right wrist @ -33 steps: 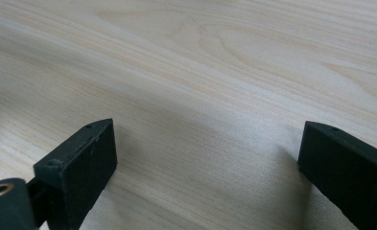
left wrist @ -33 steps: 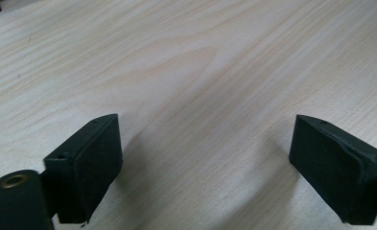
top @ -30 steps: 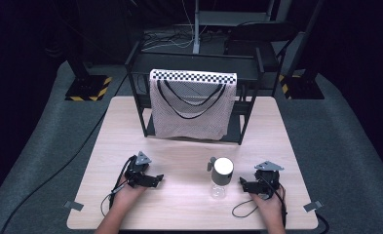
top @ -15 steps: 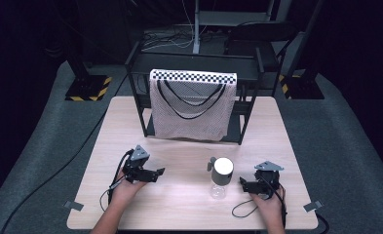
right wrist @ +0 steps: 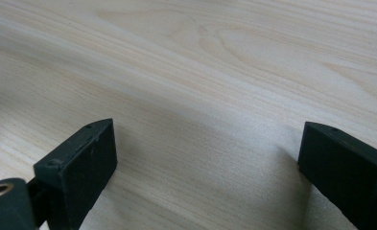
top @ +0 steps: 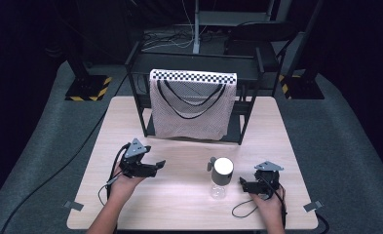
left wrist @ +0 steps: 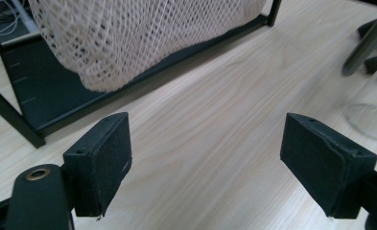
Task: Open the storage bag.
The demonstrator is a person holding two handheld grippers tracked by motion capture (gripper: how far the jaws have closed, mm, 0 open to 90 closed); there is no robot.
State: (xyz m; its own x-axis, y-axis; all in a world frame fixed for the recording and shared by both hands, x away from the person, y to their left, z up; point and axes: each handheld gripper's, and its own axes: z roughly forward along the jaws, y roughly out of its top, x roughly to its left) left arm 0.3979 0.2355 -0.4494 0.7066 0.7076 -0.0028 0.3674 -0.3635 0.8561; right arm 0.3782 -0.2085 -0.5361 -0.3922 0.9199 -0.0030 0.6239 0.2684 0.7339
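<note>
Two empty grippers flank the bottle: left gripper has lifted, jaws wide but narrowing slightly, likely approaching; right gripper agape.

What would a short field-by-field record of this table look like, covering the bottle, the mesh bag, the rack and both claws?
surface: light wooden table
bottle: clear bottle with white cap, upright, between the claws
bag: white mesh bag hanging from the rack
rack: black metal rack at the table's far side
left claw: open, nothing between the jaws, which have just been closing a little; pointing toward the bottle
right claw: open, empty, low over the table beside the bottle
</note>
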